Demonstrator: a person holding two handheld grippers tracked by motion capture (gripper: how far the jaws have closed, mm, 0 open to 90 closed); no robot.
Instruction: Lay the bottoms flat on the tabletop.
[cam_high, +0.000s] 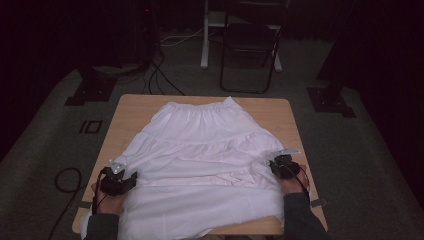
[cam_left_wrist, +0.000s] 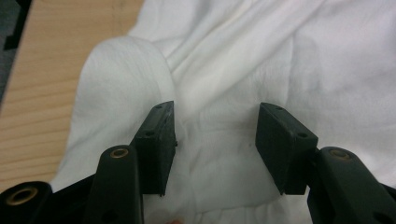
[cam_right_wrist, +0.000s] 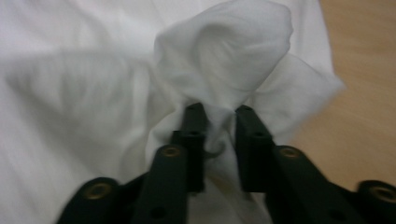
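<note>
A white tiered skirt (cam_high: 200, 150) lies spread across a wooden table (cam_high: 127, 112), its gathered waistband toward the far edge and its wide hem folded up in a band along the near edge, where it overhangs slightly. The person's 2 hand-held grippers work at opposite ends of that fold. At the table's right side, the right gripper (cam_high: 281, 165) has its jaws pinched on a bunched tuft of the white fabric, which puffs up just beyond the pads (cam_right_wrist: 194, 140) in the right gripper view, with bare wood to one side. At the left side, the left gripper (cam_high: 119, 175) has its jaws standing wide apart over the cloth; in the left gripper view the skirt lies flat and creased between the pads (cam_left_wrist: 159, 140), neither pressing on it. Beyond the table, a folding chair (cam_high: 247, 50) stands on grey carpet (cam_high: 360, 150) among trailing cables (cam_high: 162, 75) in a dim room.
</note>
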